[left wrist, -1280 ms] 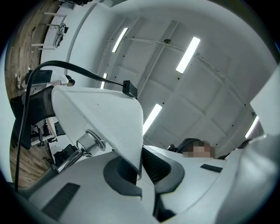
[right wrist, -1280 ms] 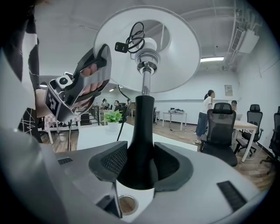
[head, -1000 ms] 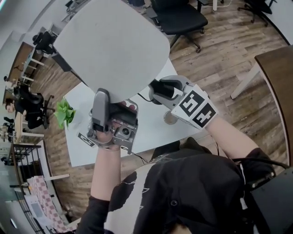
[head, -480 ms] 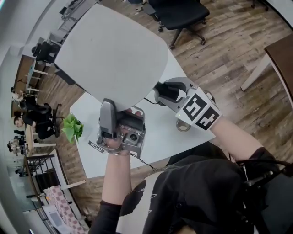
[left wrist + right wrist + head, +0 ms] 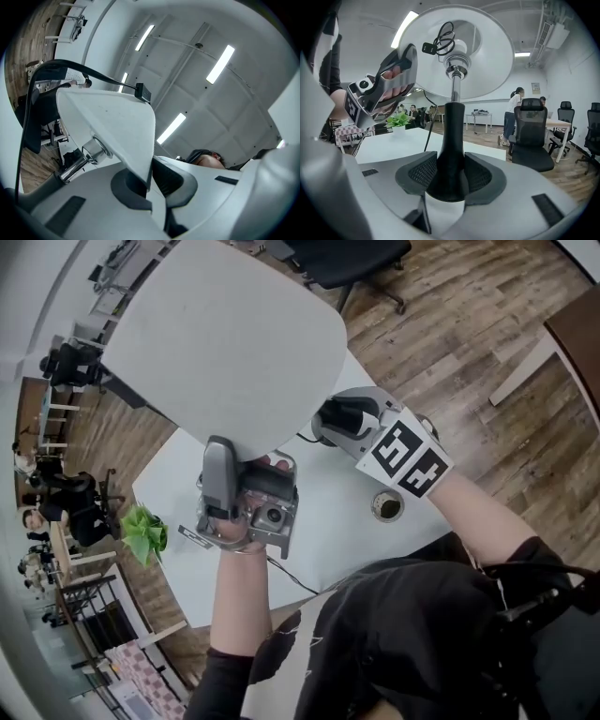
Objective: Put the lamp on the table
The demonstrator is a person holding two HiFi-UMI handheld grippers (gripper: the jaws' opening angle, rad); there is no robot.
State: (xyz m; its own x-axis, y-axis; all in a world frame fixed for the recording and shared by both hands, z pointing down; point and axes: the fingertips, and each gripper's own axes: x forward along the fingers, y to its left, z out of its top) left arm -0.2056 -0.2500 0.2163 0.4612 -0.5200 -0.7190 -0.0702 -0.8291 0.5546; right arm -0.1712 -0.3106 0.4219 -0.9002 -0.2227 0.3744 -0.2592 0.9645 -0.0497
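While I hold the lamp (image 5: 225, 343) up over the tabletop (image 5: 328, 531), my left hand-held gripper (image 5: 251, 460) is pinched fully closed on the rim of its white shade (image 5: 112, 122). My right hand-held gripper (image 5: 323, 420) clamps the black stem (image 5: 451, 140), jaws spread wide around it.

You had a small green plant (image 5: 142, 531) at your left and a roll of tape (image 5: 386, 506) at your right. A black office chair (image 5: 349, 257) stood on the wood floor (image 5: 450, 343) ahead of you. Farther off a person (image 5: 513, 112) stood, and strip lights (image 5: 220, 63) glowed overhead.
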